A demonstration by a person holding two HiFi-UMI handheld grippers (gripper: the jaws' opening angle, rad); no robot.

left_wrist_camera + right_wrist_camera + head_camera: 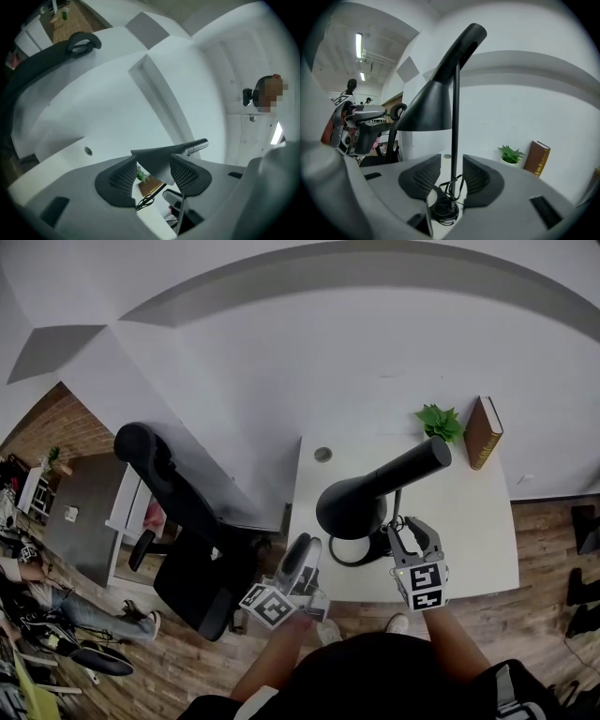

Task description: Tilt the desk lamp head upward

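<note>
Left gripper (153,171) is open, with the rim of the lamp head (158,160) poking in between its jaws. Right gripper (452,176) is open too, straddling the thin stem (455,122) without touching it. The desk lamp (375,491) stands on the white desk (469,521), near the front edge.

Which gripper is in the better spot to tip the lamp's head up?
The left gripper: its open jaws sit right at the rim of the lamp head. The right gripper is low, open around the pole, better for steadying.
</note>
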